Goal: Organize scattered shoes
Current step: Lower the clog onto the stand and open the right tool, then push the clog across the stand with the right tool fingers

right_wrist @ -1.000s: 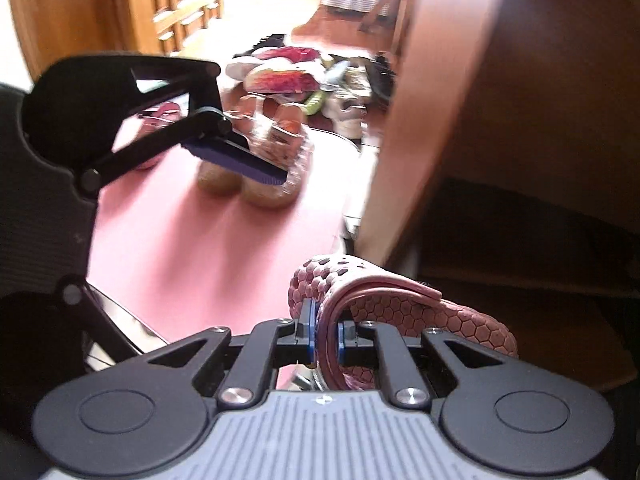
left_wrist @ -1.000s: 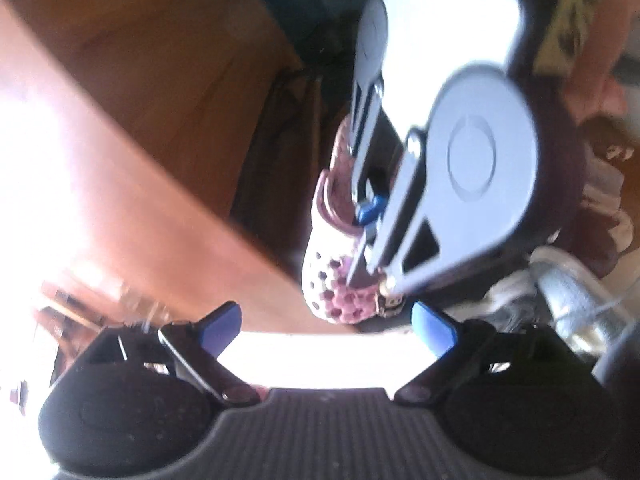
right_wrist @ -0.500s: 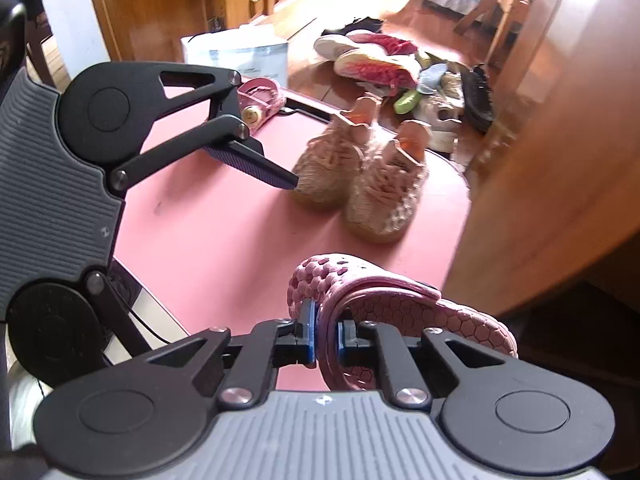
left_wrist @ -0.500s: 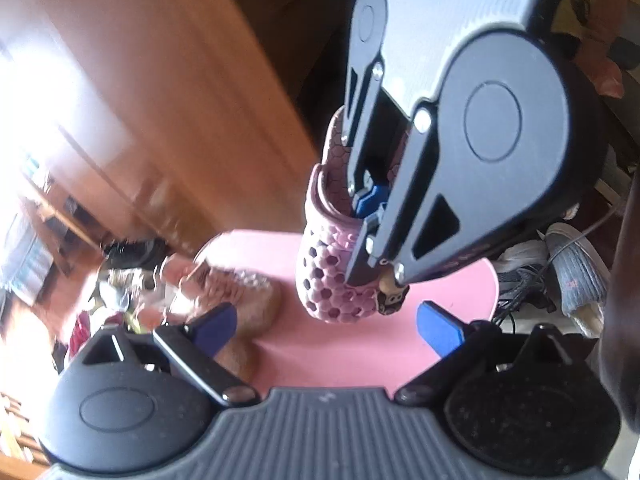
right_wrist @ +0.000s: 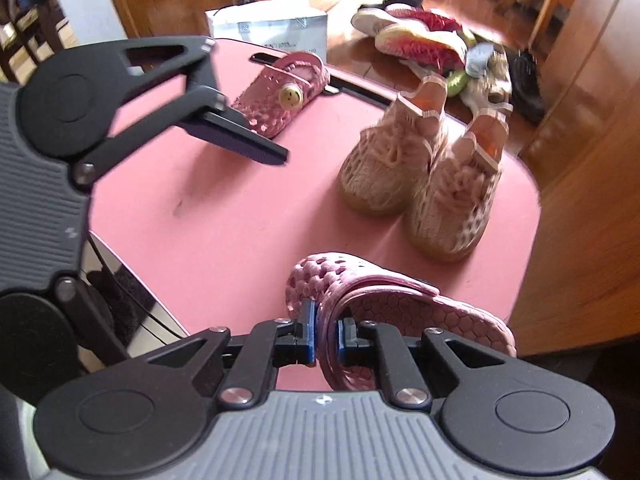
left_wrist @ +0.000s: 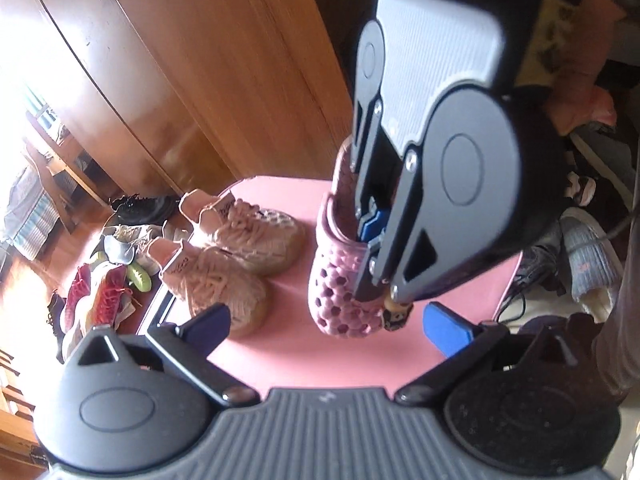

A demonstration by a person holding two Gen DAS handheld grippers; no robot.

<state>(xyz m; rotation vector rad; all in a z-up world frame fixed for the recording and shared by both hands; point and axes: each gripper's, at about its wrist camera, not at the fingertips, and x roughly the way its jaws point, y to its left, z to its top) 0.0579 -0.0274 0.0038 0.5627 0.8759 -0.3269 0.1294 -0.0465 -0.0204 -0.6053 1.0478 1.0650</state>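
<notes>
Pink mat (right_wrist: 224, 232), beige sneakers (right_wrist: 420, 184), right gripper (right_wrist: 325, 338) pinching pink clog (right_wrist: 384, 300)

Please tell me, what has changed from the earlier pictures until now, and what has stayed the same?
Both grippers have swung from the wooden cabinet side to above the pink table. The left gripper has spread its jaws wider and they are opening still, with nothing between them. Unchanged: the right gripper stays shut on the pink clog; the pair of beige sneakers stands in place on the table.
</notes>
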